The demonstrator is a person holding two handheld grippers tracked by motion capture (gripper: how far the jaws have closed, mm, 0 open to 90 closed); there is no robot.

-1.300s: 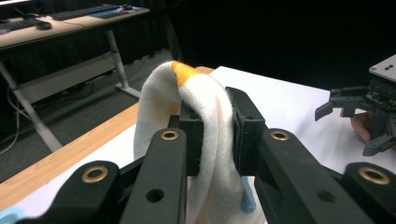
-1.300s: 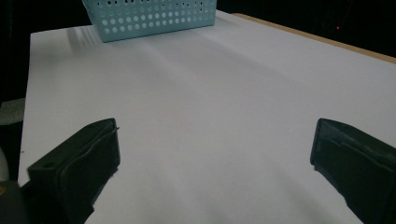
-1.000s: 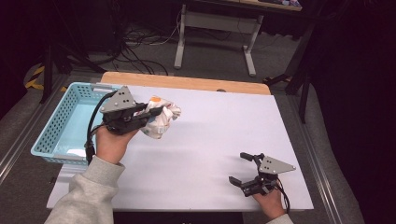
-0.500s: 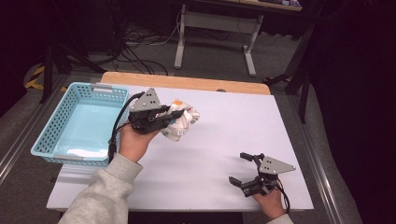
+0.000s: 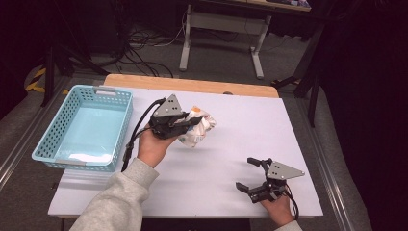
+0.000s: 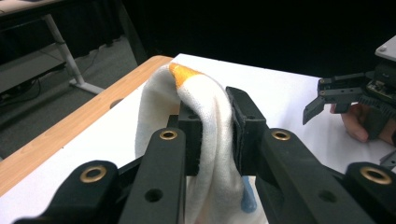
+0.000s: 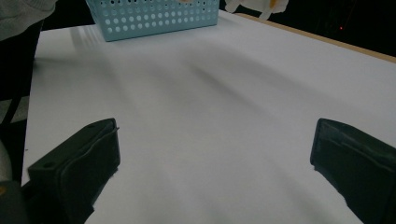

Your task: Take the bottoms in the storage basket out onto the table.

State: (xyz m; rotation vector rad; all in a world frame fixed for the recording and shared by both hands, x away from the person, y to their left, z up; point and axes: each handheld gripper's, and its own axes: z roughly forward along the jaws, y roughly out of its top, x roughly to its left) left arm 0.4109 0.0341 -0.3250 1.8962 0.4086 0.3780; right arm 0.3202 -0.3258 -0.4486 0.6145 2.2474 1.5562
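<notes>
Keep your left gripper [image 6: 215, 135] clamped on the cloth [image 6: 205, 116], lower it probably mid-table, right gripper [image 5: 254, 174] waiting open.

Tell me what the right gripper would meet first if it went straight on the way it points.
The right gripper, jaws open, points across the bare white table toward the blue basket. The way looks free up to the basket, though depth is hard to judge.

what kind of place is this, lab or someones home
Most likely a lab or workshop for recording handling tasks: a white-topped table, loose cables on the floor, a metal desk frame behind, and a perforated blue basket.
</notes>
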